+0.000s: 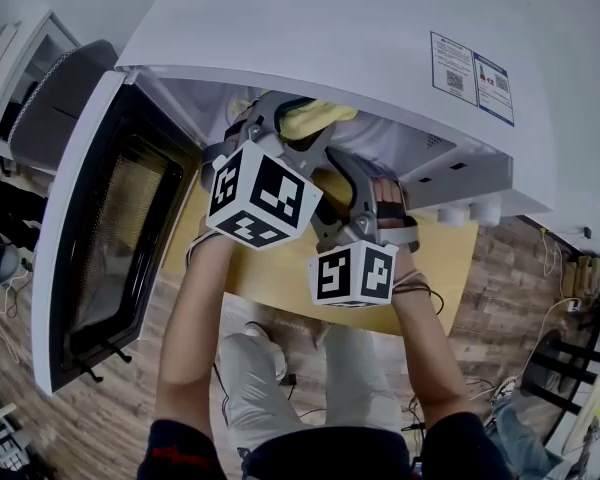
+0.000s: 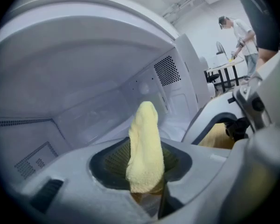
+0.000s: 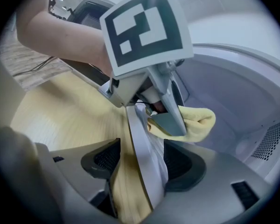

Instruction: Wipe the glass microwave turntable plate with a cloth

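My left gripper (image 2: 145, 174) is shut on a folded yellow cloth (image 2: 144, 146), which sticks up between its jaws inside the white microwave cavity (image 2: 107, 92). In the right gripper view the glass turntable plate (image 3: 142, 143) stands edge-on, pinched by my shut right gripper (image 3: 139, 174). Just beyond it, the left gripper (image 3: 161, 104) presses the cloth (image 3: 196, 124) against the plate's far side. From the head view both grippers reach into the microwave's mouth, the left gripper (image 1: 298, 126) with the cloth (image 1: 315, 118) above the right gripper (image 1: 365, 193). The plate itself is hidden there.
The microwave (image 1: 310, 38) stands on a light wooden table (image 1: 440, 268), its door (image 1: 100, 228) swung open to the left. A person (image 2: 240, 34) works at a desk far behind. Cables lie on the wood-look floor (image 1: 90, 428).
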`<state>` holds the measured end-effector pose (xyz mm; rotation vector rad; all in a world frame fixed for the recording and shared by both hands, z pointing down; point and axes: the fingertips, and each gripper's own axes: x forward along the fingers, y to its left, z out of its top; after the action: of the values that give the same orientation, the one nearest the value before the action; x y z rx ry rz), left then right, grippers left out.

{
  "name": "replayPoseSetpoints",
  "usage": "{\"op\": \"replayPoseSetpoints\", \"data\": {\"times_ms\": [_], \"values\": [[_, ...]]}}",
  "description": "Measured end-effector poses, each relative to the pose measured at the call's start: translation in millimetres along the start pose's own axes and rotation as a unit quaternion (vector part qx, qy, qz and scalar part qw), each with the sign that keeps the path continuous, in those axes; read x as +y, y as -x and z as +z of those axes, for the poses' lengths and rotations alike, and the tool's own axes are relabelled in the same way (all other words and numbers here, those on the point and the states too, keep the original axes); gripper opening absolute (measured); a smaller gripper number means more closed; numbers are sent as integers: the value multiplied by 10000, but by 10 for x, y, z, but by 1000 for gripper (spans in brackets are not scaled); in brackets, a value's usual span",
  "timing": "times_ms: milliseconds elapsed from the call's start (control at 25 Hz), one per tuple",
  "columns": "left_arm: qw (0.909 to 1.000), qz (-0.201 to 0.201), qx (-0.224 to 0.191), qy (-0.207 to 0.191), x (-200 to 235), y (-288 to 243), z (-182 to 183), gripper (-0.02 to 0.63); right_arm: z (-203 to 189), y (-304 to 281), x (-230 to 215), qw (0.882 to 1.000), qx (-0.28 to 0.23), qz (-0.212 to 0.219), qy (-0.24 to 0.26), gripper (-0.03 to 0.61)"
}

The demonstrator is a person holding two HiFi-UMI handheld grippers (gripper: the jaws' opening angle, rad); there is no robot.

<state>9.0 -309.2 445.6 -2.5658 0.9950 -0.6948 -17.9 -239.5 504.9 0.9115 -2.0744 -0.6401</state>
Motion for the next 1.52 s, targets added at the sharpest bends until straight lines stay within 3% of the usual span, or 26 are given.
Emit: {"op": "replayPoseSetpoints", "data": {"times_ms": [320,360,440,480,680,840,1000,1520], "values": [[9999,152,-23,23,-56,315,45,138,69,151,-46,9990,-15,179,-401,276],[9999,142,-7,54,-70,362,50,138,85,185,-66,9989,-3,157,-432,263],[9998,141,53,141,-87,473,44,138,106,259,-116,9988,70,107,-470,149],[9996,143,73,249,-89,535,39,137,110,298,-137,9987,115,115,-489,111],[9905,120,37,1369,-51,865,35,138,217,500,-178,9946,208,459,-911,70],[9825,186,156,1849,-58,1161,75,138,419,712,-229,9913,211,562,-1175,25],[9751,248,209,2192,-116,1460,171,137,622,991,-271,9850,139,798,-1526,14],[9642,595,115,2583,-80,2364,1014,138,1296,1805,-998,9638,-294,536,-2595,9]]}}
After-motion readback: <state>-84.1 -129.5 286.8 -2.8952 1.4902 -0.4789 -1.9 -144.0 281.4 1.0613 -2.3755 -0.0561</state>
